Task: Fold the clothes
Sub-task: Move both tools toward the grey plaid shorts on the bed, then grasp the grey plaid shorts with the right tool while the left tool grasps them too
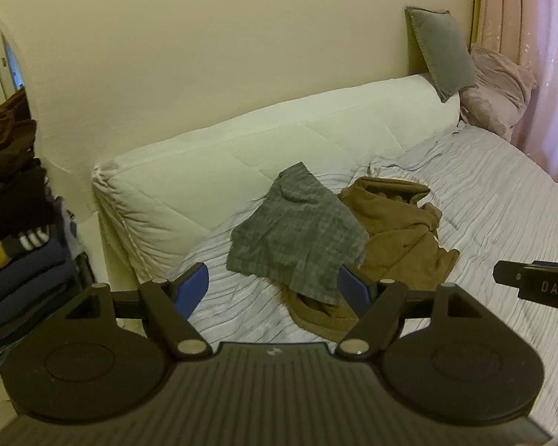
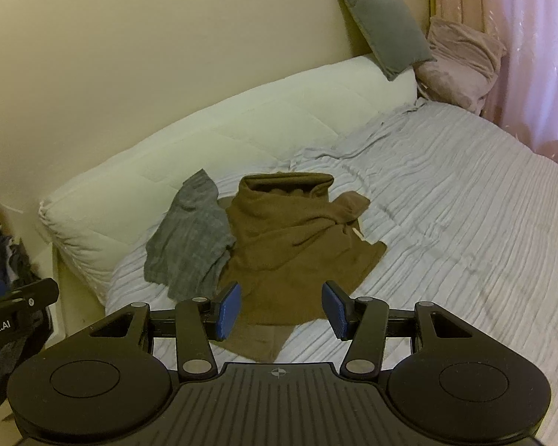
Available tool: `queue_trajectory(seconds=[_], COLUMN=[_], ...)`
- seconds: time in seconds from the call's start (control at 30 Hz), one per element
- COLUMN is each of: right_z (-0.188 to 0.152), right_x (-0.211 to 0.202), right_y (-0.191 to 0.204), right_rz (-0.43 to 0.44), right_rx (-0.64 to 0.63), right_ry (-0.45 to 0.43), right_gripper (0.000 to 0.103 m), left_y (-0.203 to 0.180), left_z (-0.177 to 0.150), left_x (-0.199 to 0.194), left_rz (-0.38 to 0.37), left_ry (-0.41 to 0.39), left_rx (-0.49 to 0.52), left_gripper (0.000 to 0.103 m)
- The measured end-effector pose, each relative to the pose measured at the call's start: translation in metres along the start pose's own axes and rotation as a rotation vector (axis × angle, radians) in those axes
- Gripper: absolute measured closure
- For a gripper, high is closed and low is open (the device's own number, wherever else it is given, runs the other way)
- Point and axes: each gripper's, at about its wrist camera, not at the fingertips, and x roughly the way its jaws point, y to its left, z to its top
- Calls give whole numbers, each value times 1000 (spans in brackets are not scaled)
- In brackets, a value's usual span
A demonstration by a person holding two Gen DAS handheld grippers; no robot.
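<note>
A crumpled grey garment [image 1: 297, 234] lies on the bed, draped partly over a rumpled brown garment [image 1: 394, 230]. My left gripper [image 1: 275, 290] hovers just short of the grey garment's near edge, jaws wide apart and empty. In the right wrist view the brown garment [image 2: 297, 238] spreads in front of my right gripper [image 2: 282, 308], with the grey garment [image 2: 189, 241] to its left. The right gripper's blue pads [image 2: 228, 310] stand apart above the brown garment's near hem, nothing between them. The right gripper's side [image 1: 532, 286] shows at the left view's right edge.
The bed has a ribbed pale-grey cover [image 2: 446, 223] and a long white bolster [image 1: 241, 156] along the wall. A grey cushion [image 1: 439, 52] and pink pillow [image 1: 498, 85] sit at the head. A stack of folded dark clothes [image 1: 15, 230] stands at the left, and a pink curtain [image 2: 532, 55] hangs at the right.
</note>
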Motion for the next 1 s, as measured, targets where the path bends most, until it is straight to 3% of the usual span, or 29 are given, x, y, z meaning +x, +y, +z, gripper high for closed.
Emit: queue_trajectory(seconds=[0.37,0.67,0.83,1.0], right_z=[9,-10,-27,-38], right_x=[39,103,146,182], right_y=[-14,-44,-62,-73], right_rz=[28,195,306,382], right_rx=[52,269,448,573], right_ry=[12,115,197,234], right_gripper=[51,51,51,51], left_y=[0,1,0,-2], left_z=[5,-10,-23,-30], left_x=[49,113,160,199], left_rz=[-46,-130,-200,-251], left_ry=[56,144,226,277], left_rx=[12,41,50,54], left_gripper=[31,40,58,62])
